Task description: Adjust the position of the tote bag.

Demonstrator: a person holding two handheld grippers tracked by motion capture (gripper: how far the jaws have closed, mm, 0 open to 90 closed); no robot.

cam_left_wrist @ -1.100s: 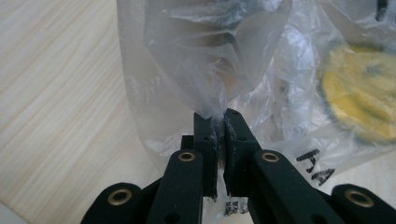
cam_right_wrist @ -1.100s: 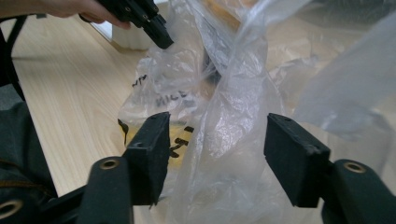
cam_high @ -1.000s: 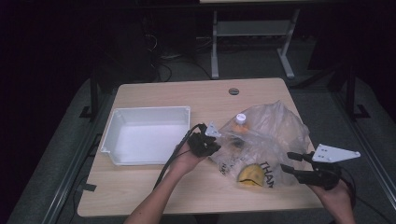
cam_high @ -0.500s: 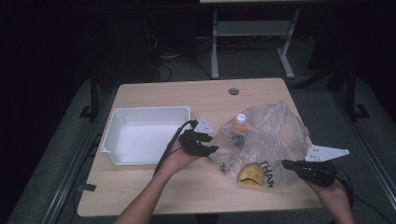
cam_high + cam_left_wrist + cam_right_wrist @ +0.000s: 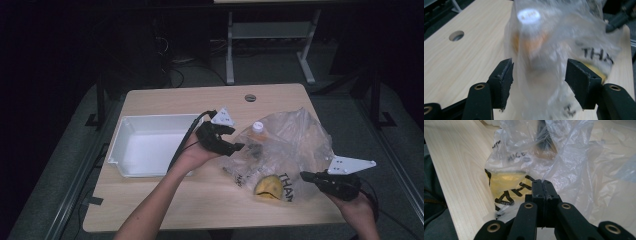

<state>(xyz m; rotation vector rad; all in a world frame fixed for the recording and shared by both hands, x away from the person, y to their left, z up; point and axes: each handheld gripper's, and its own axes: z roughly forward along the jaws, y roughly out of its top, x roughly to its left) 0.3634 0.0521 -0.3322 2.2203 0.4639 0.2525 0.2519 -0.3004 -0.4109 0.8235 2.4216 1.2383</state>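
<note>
- Crinkled clear plastic bag with black lettering (image 5: pixel 292 150) lies right of centre on the light wooden table (image 5: pixel 165 197), with a white-capped bottle (image 5: pixel 257 128) and something yellow (image 5: pixel 268 186) inside.
- Left gripper (image 5: pixel 231 138) sits mid-frame, its jaws spread wide either side of the bag's left edge.
- Right gripper (image 5: pixel 306 176), lower right, has its jaws pressed together, pinching a fold of the film.
- Shallow white plastic tray (image 5: pixel 116 150) sits at left.
</note>
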